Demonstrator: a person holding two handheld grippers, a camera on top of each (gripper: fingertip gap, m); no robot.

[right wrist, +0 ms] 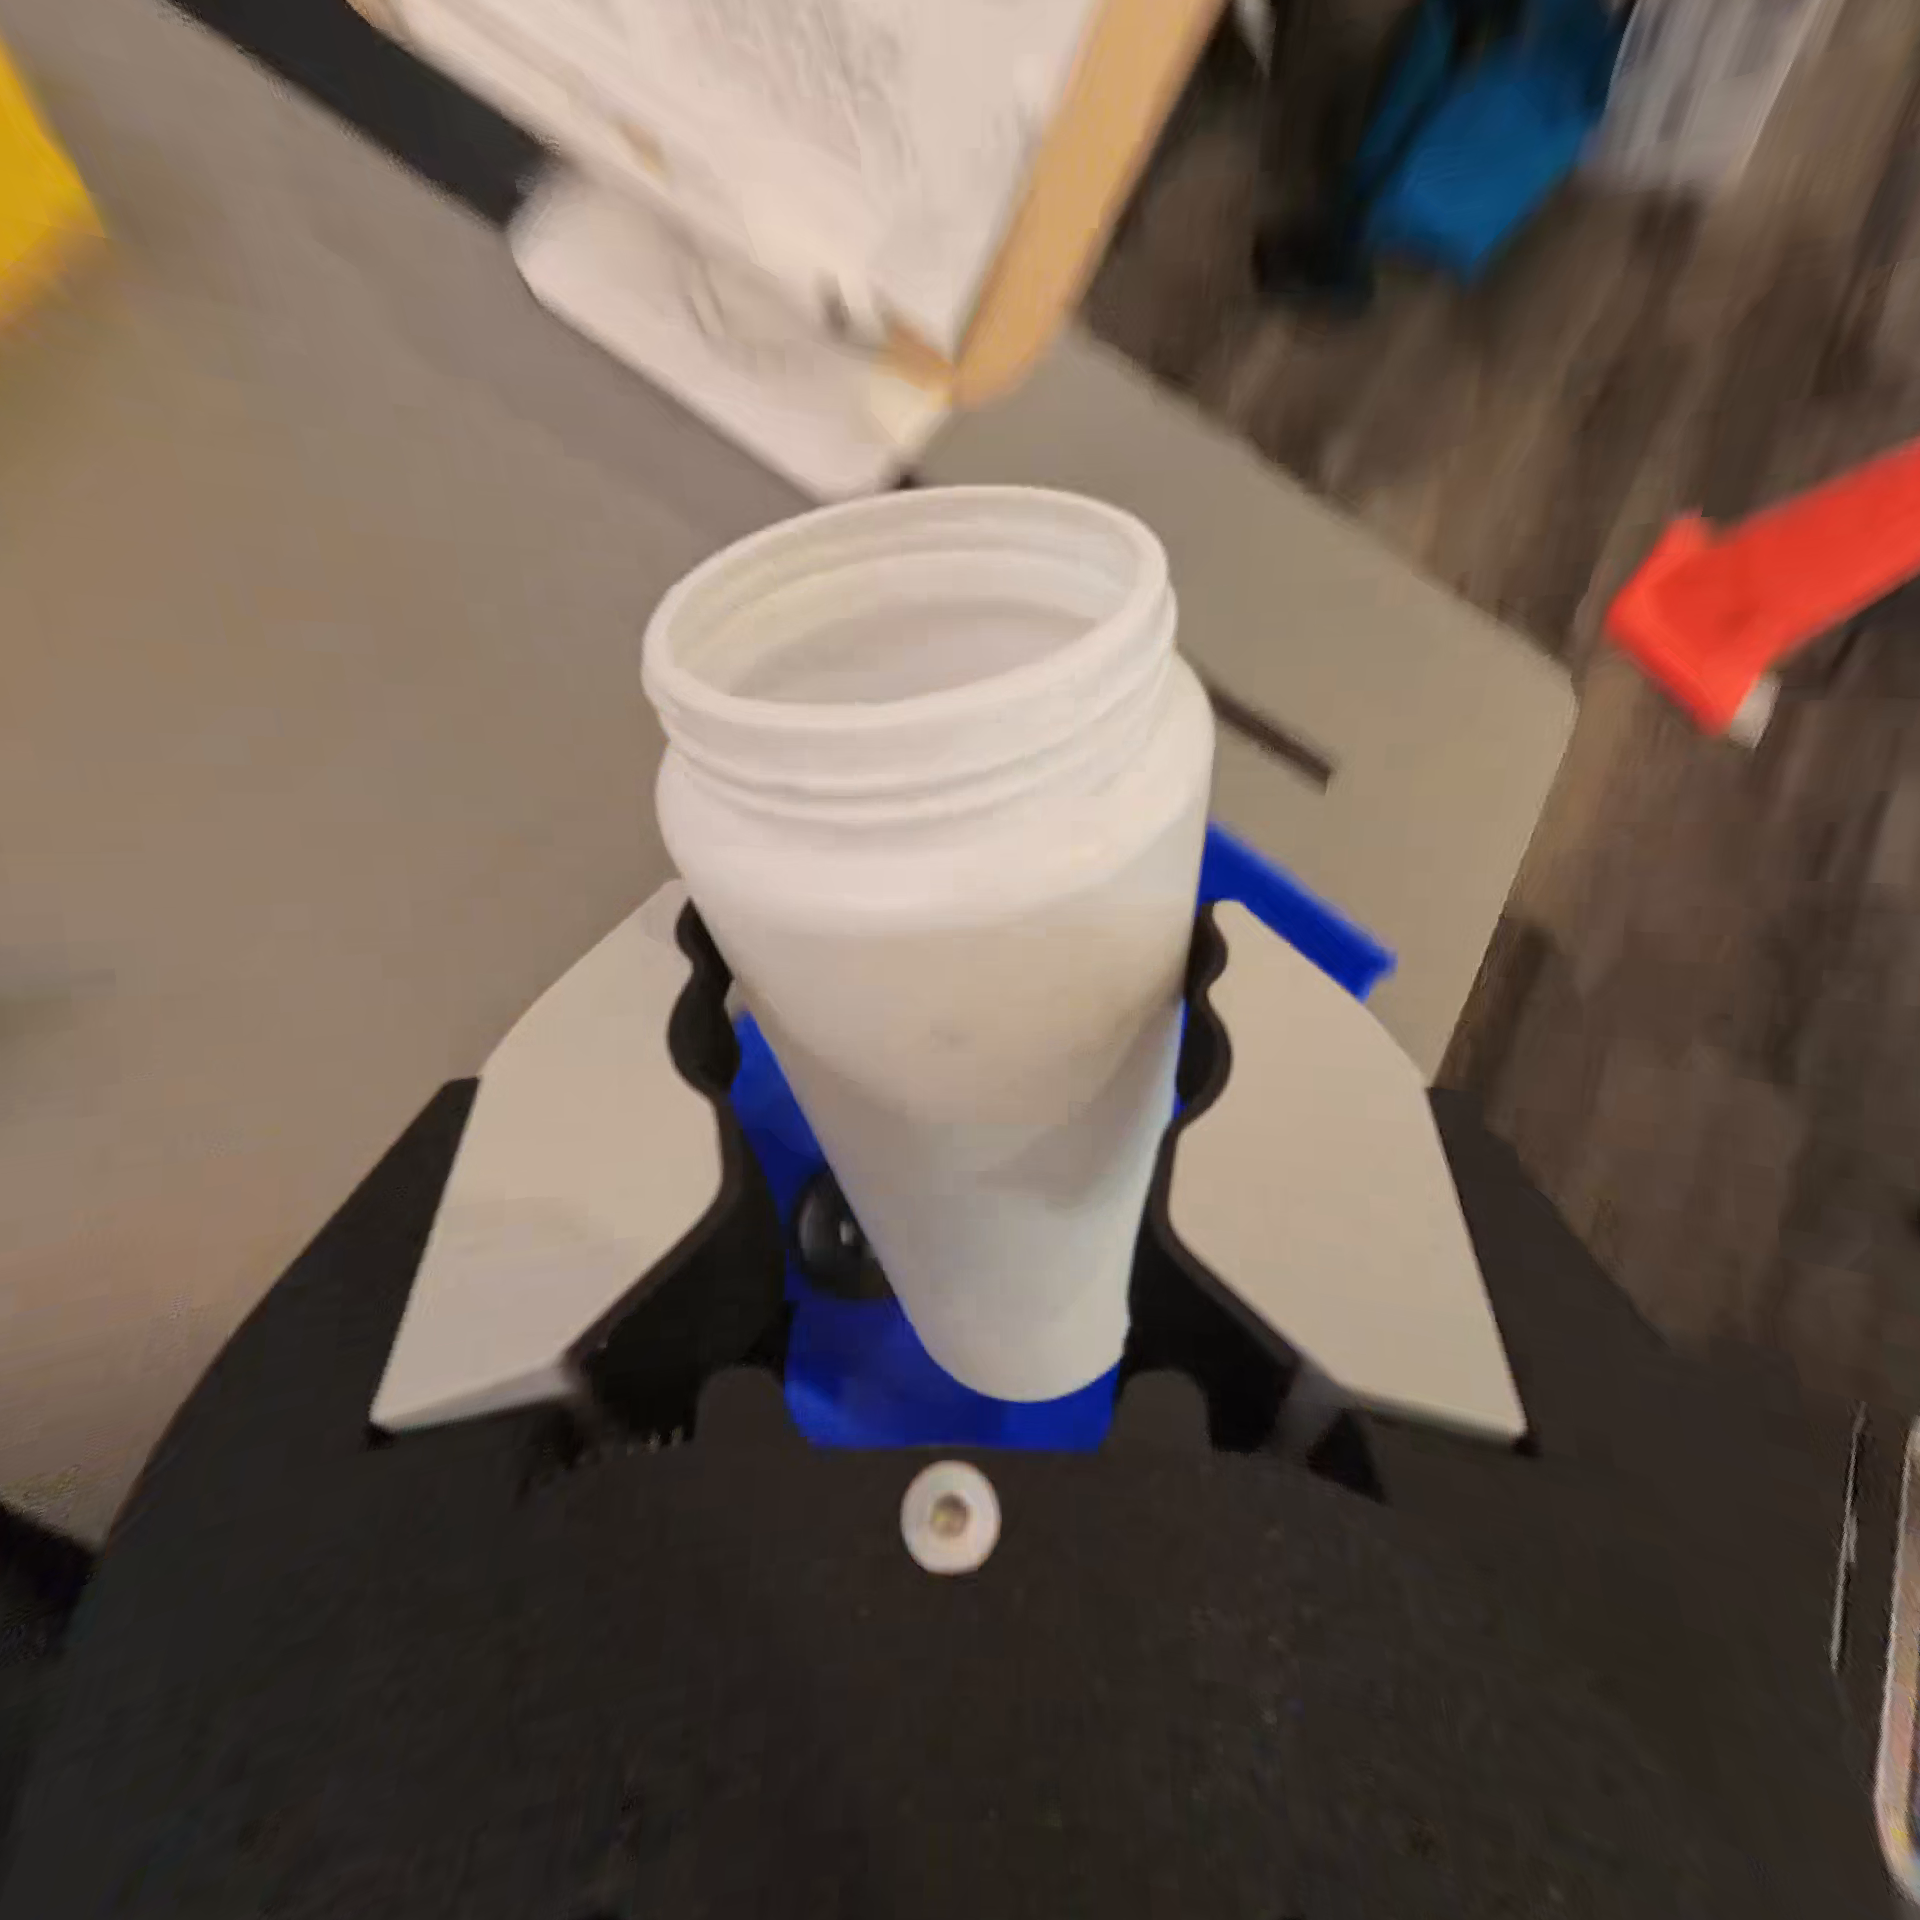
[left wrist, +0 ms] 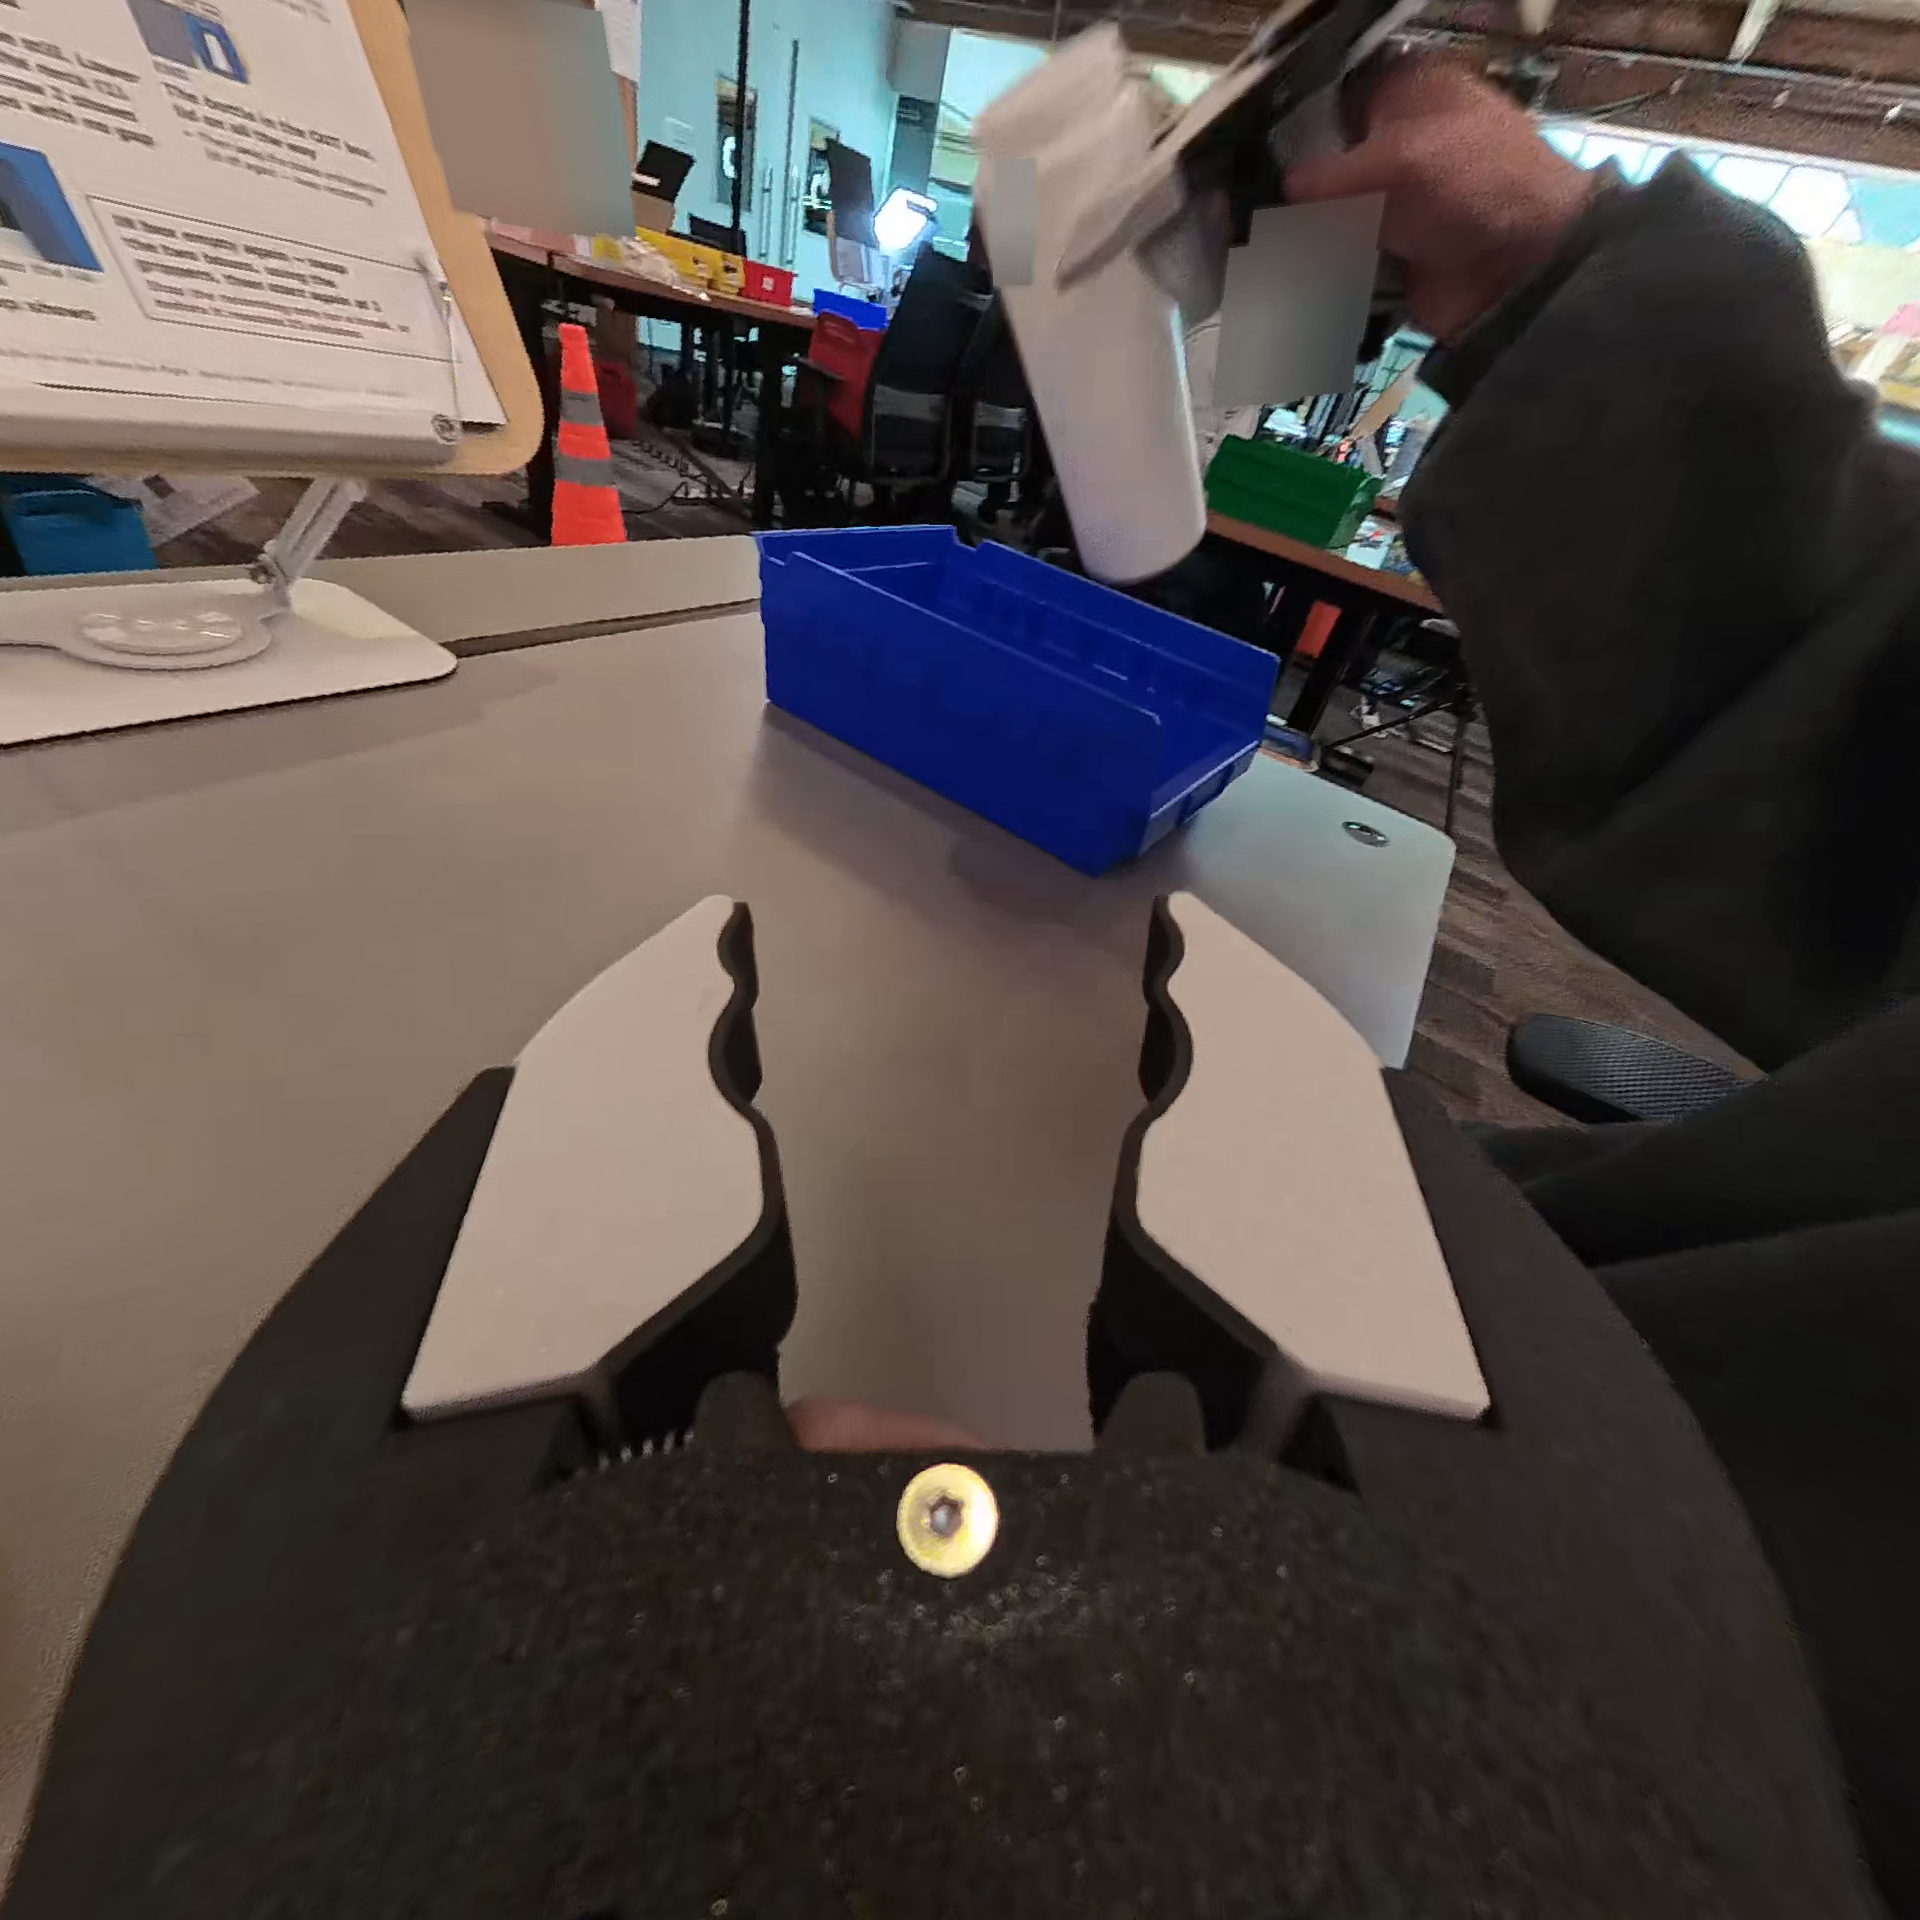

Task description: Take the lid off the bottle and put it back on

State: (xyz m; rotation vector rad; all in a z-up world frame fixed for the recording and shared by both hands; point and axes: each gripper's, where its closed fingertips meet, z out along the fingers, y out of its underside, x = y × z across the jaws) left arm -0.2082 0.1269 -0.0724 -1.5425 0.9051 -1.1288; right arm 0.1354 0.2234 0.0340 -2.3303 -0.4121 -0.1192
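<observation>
Right claw (right wrist: 951, 1039): you grip the white bottle (right wrist: 935, 935), lidless, mouth pointing away.
Left claw (left wrist: 951, 1039): wide open, empty, low over counter (left wrist: 312, 935).

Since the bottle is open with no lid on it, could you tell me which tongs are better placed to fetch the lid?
Probably the left tongs: they are open and empty above the table. The right tongs are shut on the white bottle, held over the blue bin. No lid shows clearly.
</observation>
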